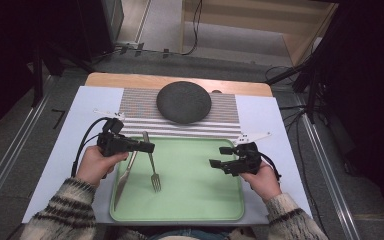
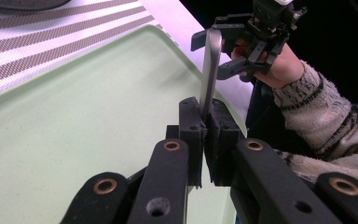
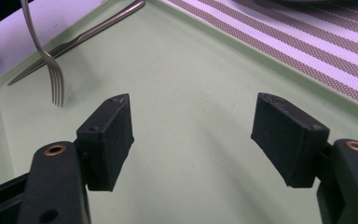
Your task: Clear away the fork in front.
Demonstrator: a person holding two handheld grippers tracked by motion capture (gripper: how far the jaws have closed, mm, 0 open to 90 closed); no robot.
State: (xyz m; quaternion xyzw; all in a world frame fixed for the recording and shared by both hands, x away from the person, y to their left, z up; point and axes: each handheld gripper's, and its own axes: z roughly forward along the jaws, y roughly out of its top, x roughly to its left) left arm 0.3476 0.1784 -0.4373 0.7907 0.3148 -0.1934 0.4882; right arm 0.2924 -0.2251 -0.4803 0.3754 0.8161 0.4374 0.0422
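The left gripper point(image 2: 204, 128) had its fingers point(image 2: 189, 122) clamped on the flat handle of a fork point(image 1: 153, 170), pinching it near the end; in the left gripper view the metal strip rose straight up between the pads. From above, the fork hung over the left part of a pale green tray point(image 1: 200, 200), tines pointing toward the person, and I could not tell whether the tines touched the tray. A knife point(image 1: 125, 175) lay just beside it on the tray's left edge. The right gripper point(image 1: 225, 156) hovered over the tray's right half with its fingers point(image 3: 109, 135) well apart and nothing between them. Beyond the tray a dark round plate point(image 1: 184, 102) sat on a striped mat point(image 1: 130, 107) on the table point(image 1: 75, 125). The fork looked stiff, light and smooth, so I judged it liable to swivel or slip in a narrow pinch; a grip nearer the middle of the handle, across its flat faces, would likely hold it steadier.
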